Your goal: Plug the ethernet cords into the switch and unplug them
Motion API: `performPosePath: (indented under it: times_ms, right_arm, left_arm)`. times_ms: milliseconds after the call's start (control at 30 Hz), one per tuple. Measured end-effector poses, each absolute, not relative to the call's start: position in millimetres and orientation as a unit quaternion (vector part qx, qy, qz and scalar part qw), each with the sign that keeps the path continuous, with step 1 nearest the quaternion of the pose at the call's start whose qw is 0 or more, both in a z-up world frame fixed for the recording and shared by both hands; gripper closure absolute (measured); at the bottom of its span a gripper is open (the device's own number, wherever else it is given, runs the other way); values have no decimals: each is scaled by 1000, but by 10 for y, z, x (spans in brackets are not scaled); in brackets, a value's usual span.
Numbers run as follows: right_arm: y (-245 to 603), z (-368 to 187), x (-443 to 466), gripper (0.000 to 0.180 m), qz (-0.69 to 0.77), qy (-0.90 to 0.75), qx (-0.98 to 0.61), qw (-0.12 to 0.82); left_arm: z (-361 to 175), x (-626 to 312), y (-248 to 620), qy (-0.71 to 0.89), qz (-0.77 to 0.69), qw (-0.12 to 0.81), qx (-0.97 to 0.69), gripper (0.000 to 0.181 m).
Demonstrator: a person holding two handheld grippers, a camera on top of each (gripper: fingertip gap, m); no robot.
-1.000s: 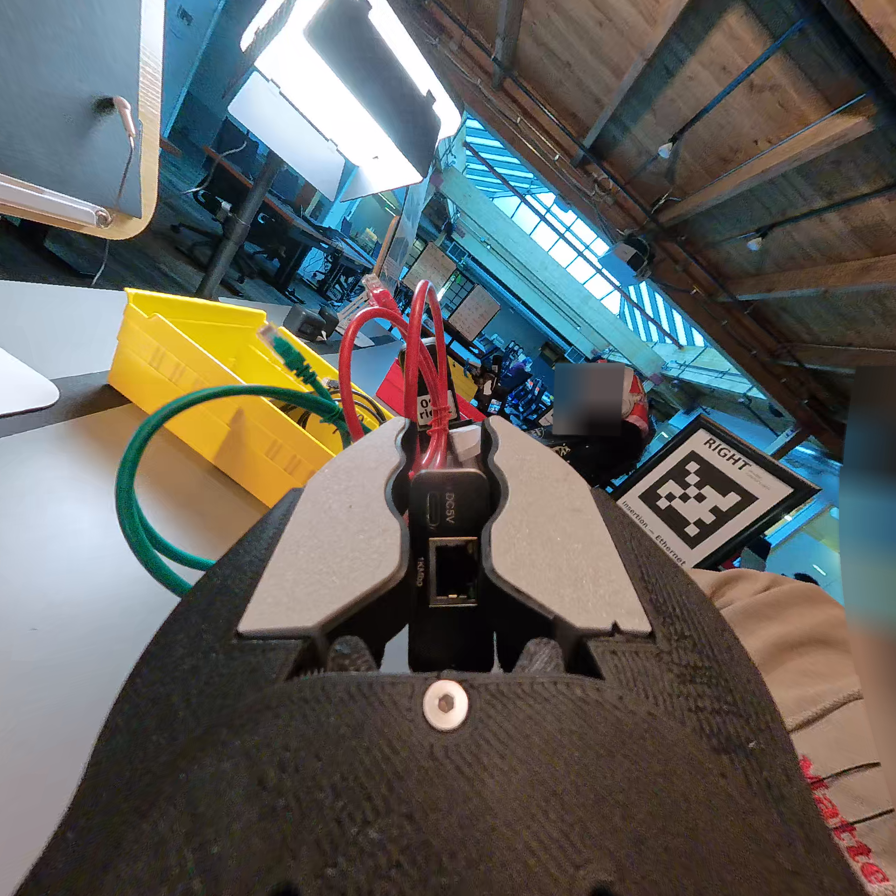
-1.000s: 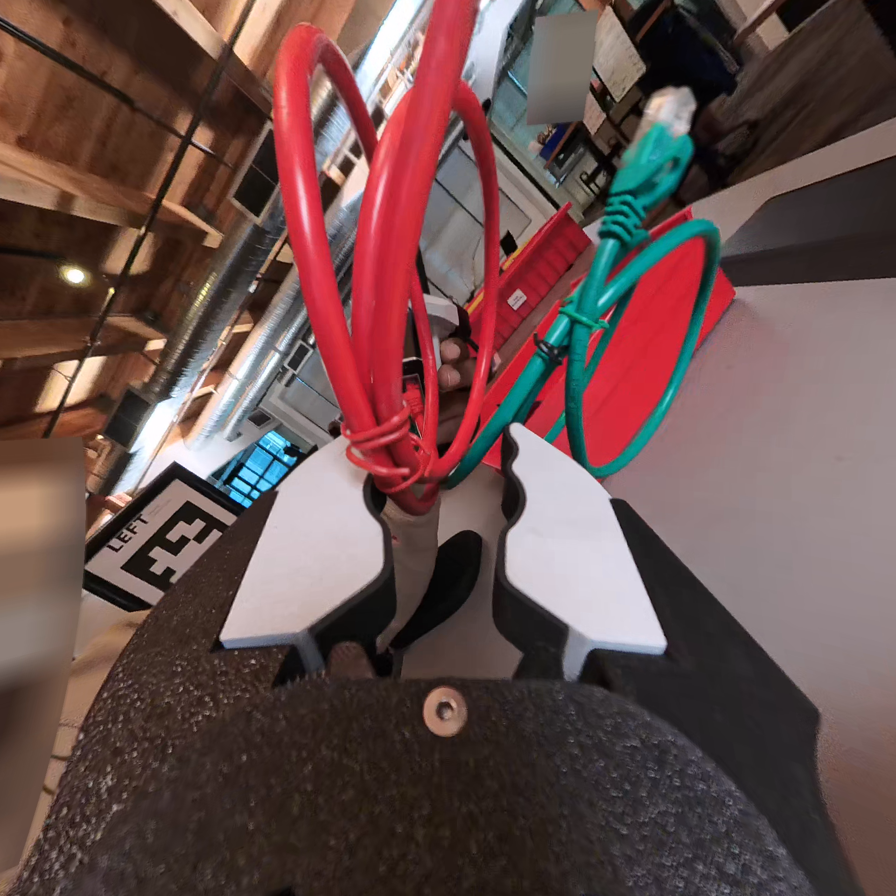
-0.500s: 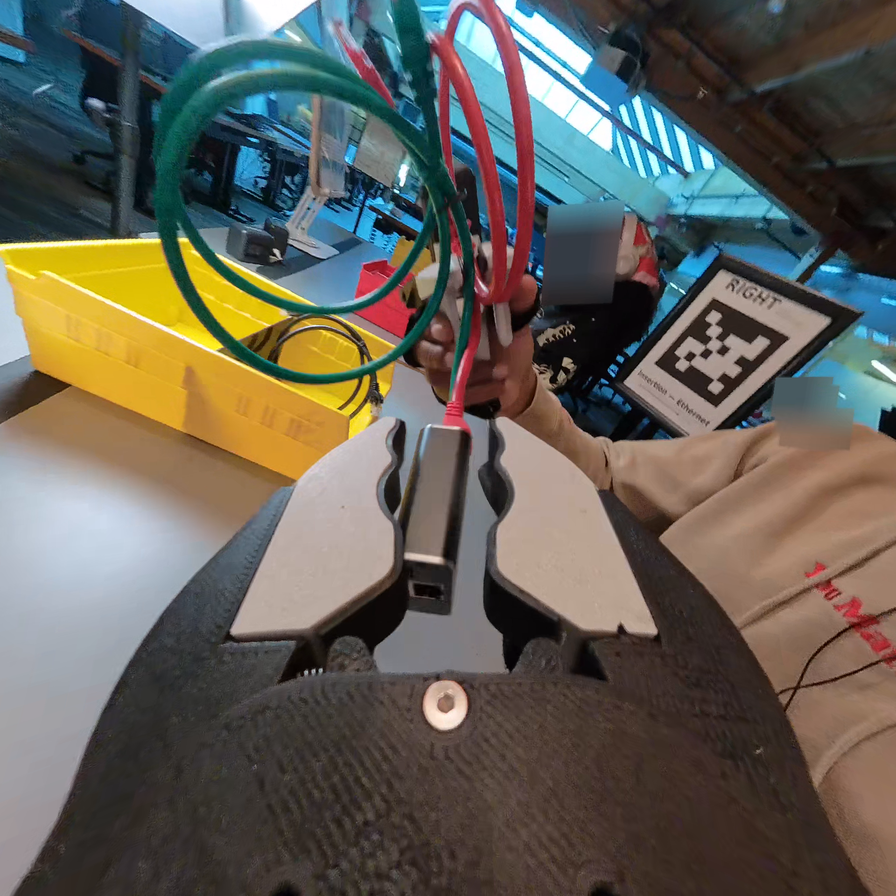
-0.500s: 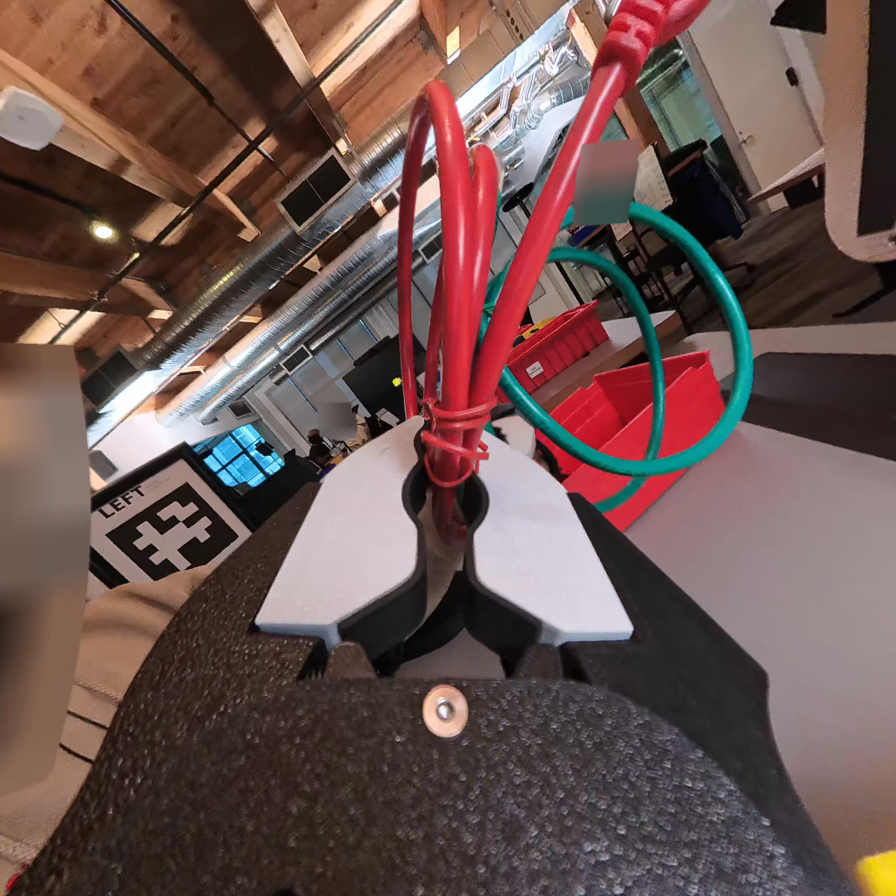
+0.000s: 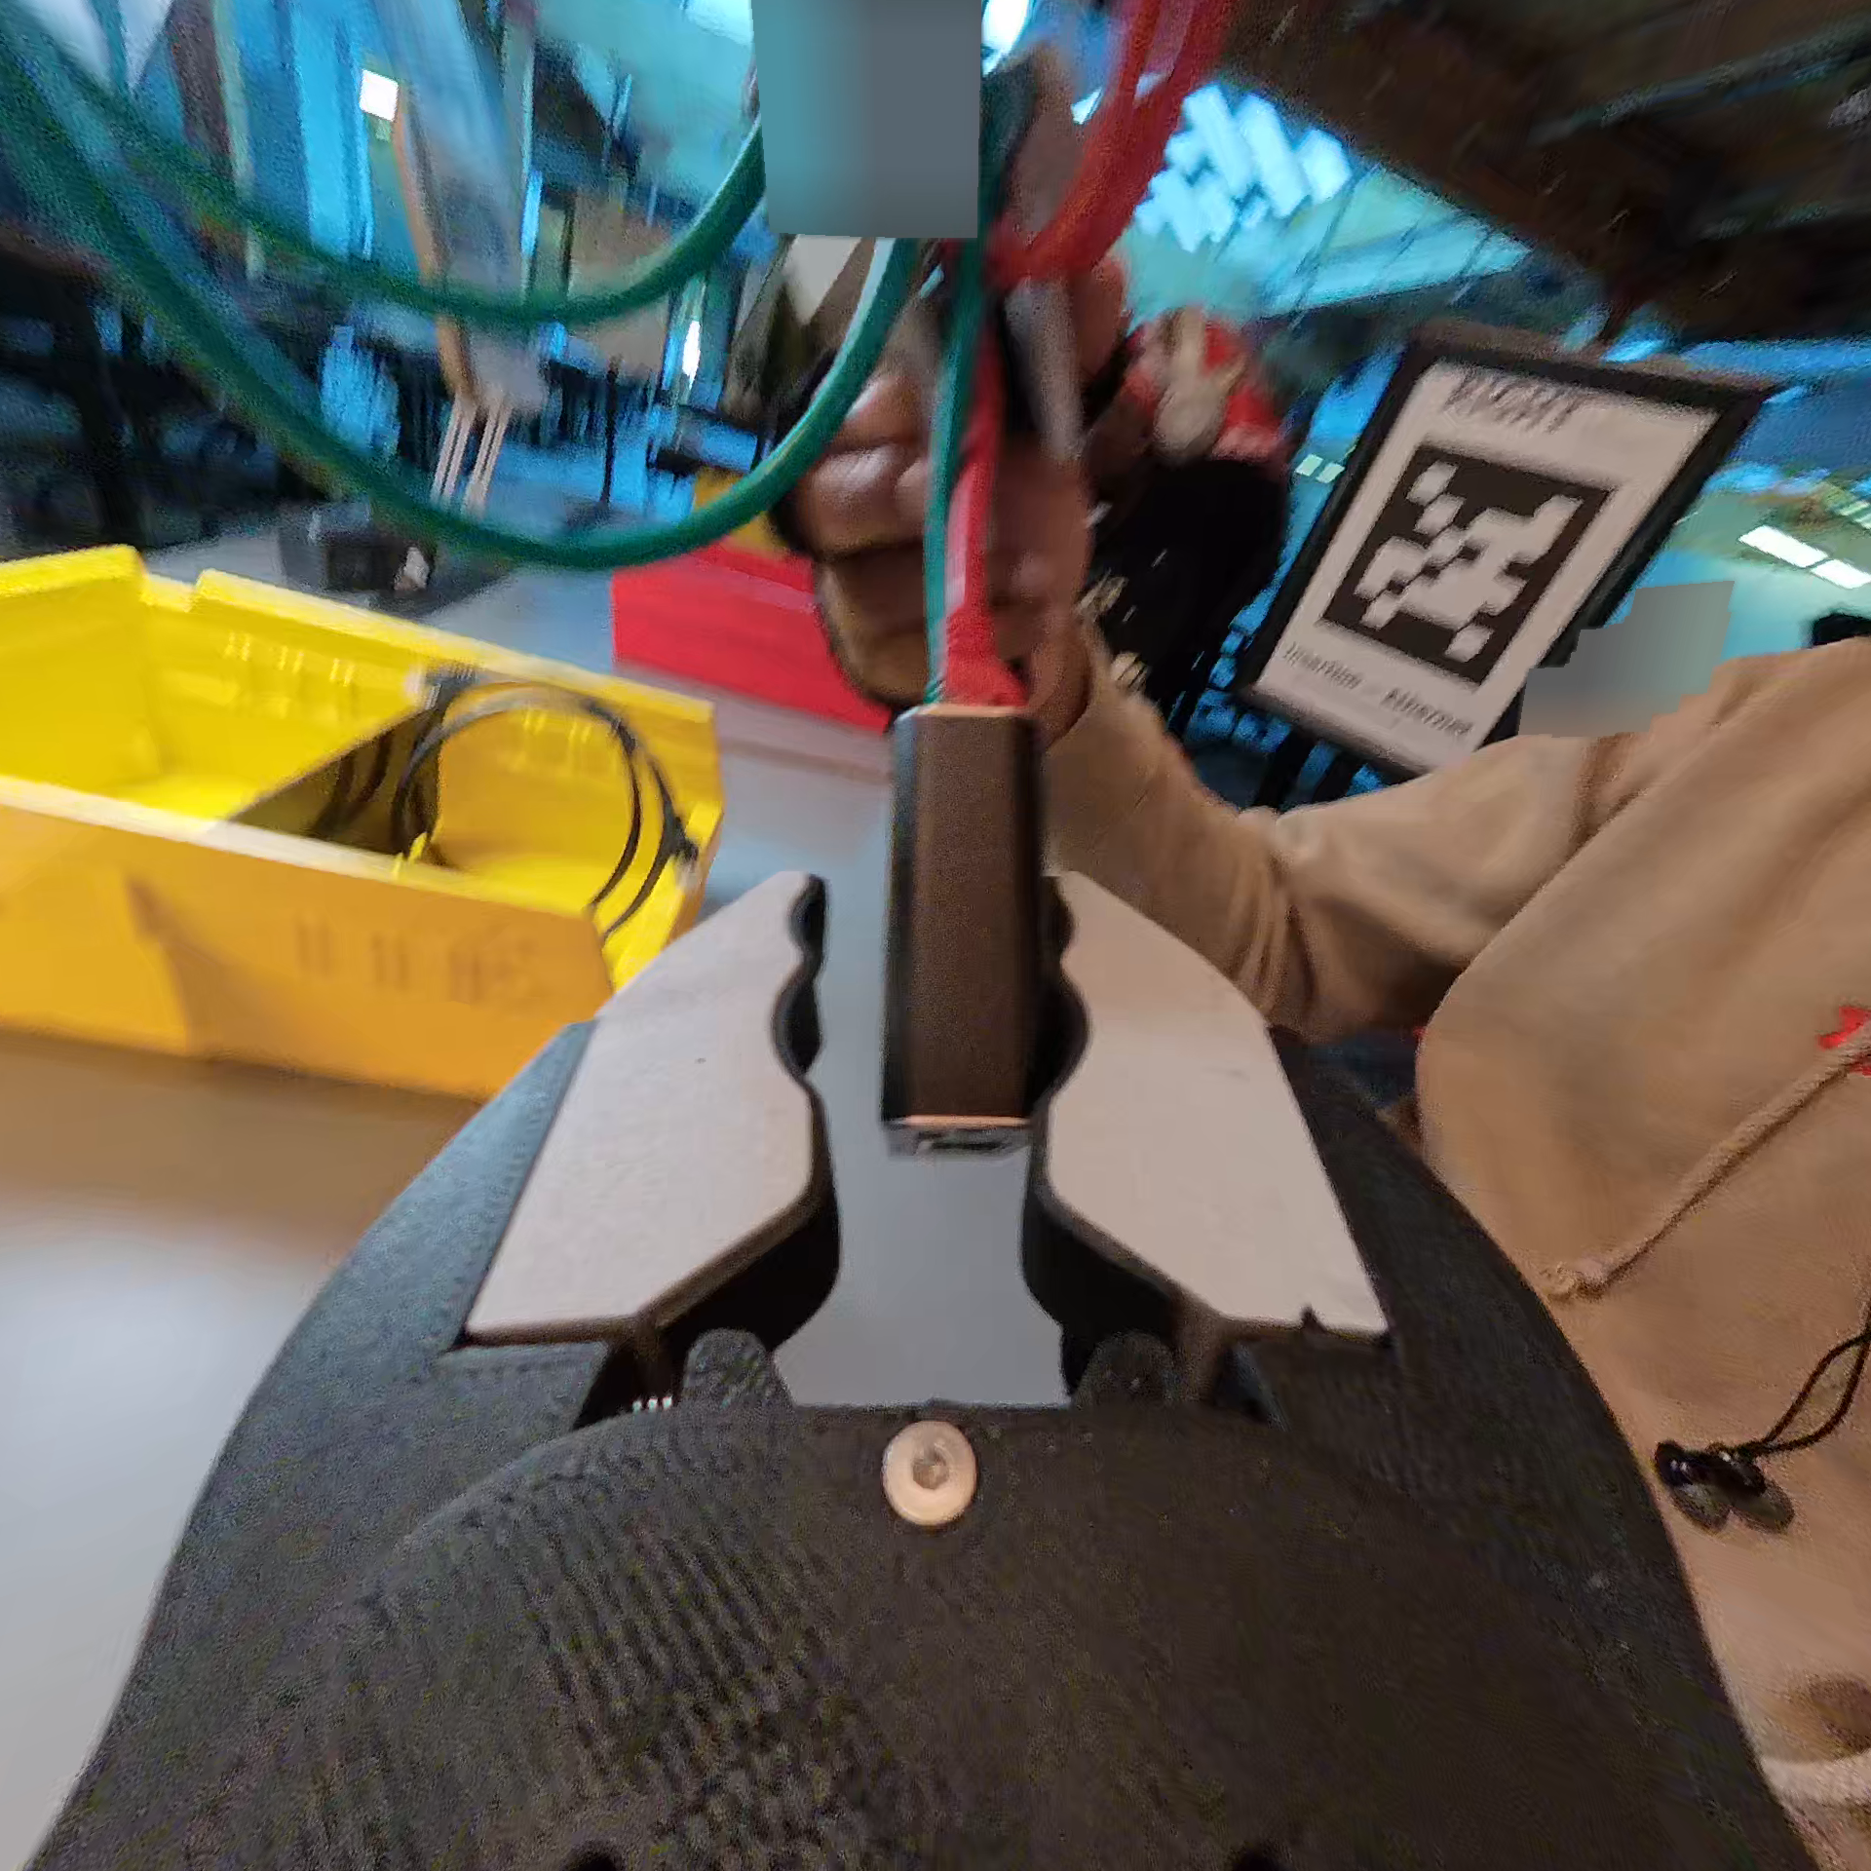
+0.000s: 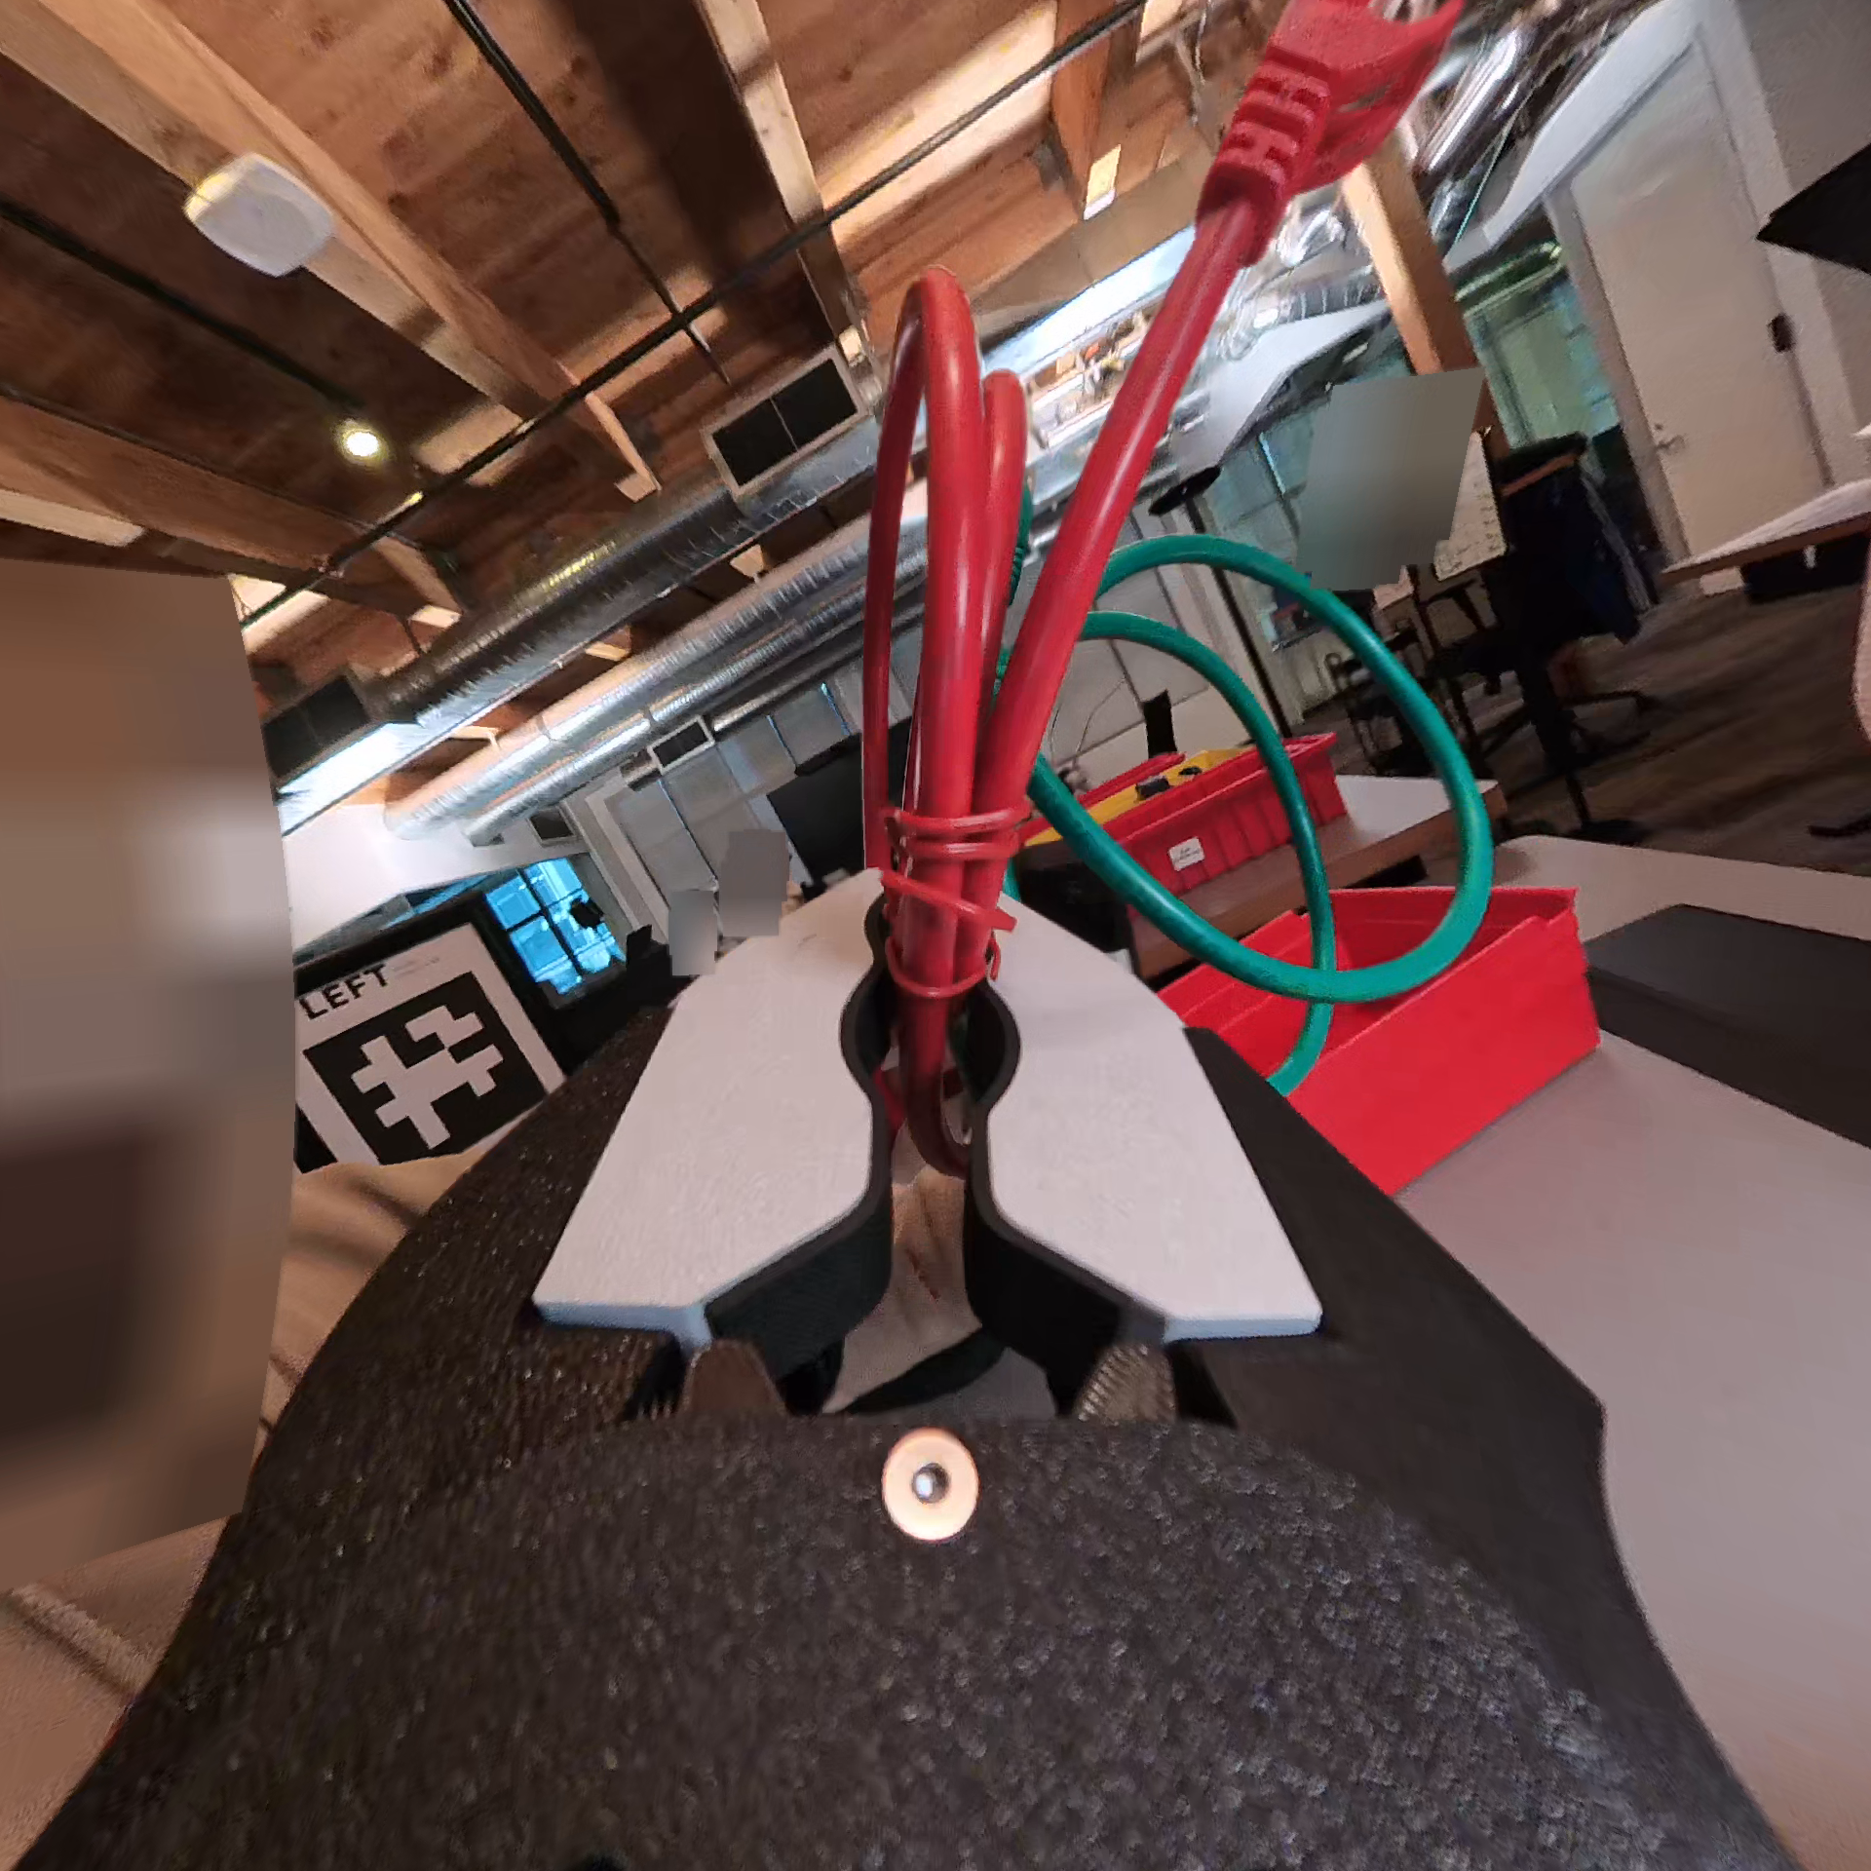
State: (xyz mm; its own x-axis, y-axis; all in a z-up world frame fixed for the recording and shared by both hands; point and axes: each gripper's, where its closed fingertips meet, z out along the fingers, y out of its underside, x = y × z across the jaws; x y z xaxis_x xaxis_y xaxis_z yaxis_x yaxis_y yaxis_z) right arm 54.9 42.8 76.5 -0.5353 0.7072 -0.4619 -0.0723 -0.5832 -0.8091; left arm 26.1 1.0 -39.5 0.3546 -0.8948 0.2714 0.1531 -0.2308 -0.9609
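Observation:
The black switch (image 5: 957, 931) hangs upright from a red cord (image 5: 977, 567) and a green cord (image 5: 607, 547) plugged into its top. My left gripper (image 5: 931, 891) is open, with the switch between its fingers: there is a gap on the left, and the switch sits close to the right finger. A hand (image 5: 881, 526) on the right gripper's handle shows above the switch. My right gripper (image 6: 937, 911) is shut on the tied red cord bundle (image 6: 942, 709). Green cord loops (image 6: 1316, 810) hang to its right. A free red plug (image 6: 1316, 81) sticks up at the top.
A yellow bin (image 5: 304, 911) holding a black cable (image 5: 567, 769) stands left on the grey table (image 5: 152, 1316). A red bin (image 6: 1417, 992) sits to the right. Framed marker signs (image 5: 1468, 567) (image 6: 405, 1053) stand behind. The person's beige sleeve (image 5: 1519, 911) is close on the right. The gap from one gripper's tips to the other's is roughly 12 cm.
My left gripper has opened off the switch, which now hangs from the cords. My right gripper closed on the red cord bundle and lifted it.

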Motion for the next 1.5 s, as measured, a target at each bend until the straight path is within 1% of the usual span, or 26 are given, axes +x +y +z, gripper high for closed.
performPosePath:
  times_ms: [33,100,200,233,267,300,333,367,467,567,667,833,933,1200,1267,1367,1433,1500]
  right_arm:
    - [466,787,561,170,794,-371,-410,253]
    - [571,807,573,170,806,-339,-411,257]
    - [811,677,510,165,776,-311,-460,300]
    - [901,579,474,160,753,-312,-488,314]
    - [986,476,442,151,733,-310,-516,317]
    - [1057,392,421,140,723,-304,-537,310]
    - [1108,322,408,133,719,-298,-553,298]
    - [1128,267,399,132,717,-299,-561,287]
    - [1044,118,368,138,695,-352,-570,262]
    - [779,20,296,147,686,-416,-552,225]
    - [485,-110,127,148,676,-460,-540,198]
    - [192,-113,-37,154,708,-462,-504,175]
    - [178,-153,-55,165,711,-460,-504,170]
    - [88,-173,-34,165,714,-480,-486,156]
    - [58,-174,-19,162,710,-490,-481,154]
    - [44,-176,-22,165,707,-495,-478,161]
    - [46,-166,-23,165,710,-493,-477,159]
    - [61,-88,-21,166,720,-483,-464,179]
  left_arm:
    - [-284,265,-26,298,-491,559,-598,153]
    - [-204,260,-6,289,-475,568,-606,154]
    - [-124,217,48,245,-482,559,-629,154]
    - [-123,203,75,225,-493,551,-635,154]
    - [-137,186,106,203,-508,541,-639,154]
    - [-158,166,145,176,-529,527,-641,155]
    - [-167,139,175,147,-558,512,-637,154]
    - [-177,104,205,121,-583,498,-630,155]
    - [-157,-54,263,76,-618,494,-608,155]
    - [-133,-174,258,77,-594,502,-623,155]
    - [-110,-216,216,86,-579,499,-639,155]
    - [-192,-129,140,114,-551,463,-685,155]
    - [-204,-66,113,120,-556,448,-689,155]
    - [-233,25,85,126,-562,429,-695,155]
    - [-220,32,74,127,-564,428,-694,155]
    - [-211,33,60,133,-561,429,-696,155]
    - [-195,30,60,132,-558,433,-695,155]
    - [-134,34,66,139,-556,455,-682,154]
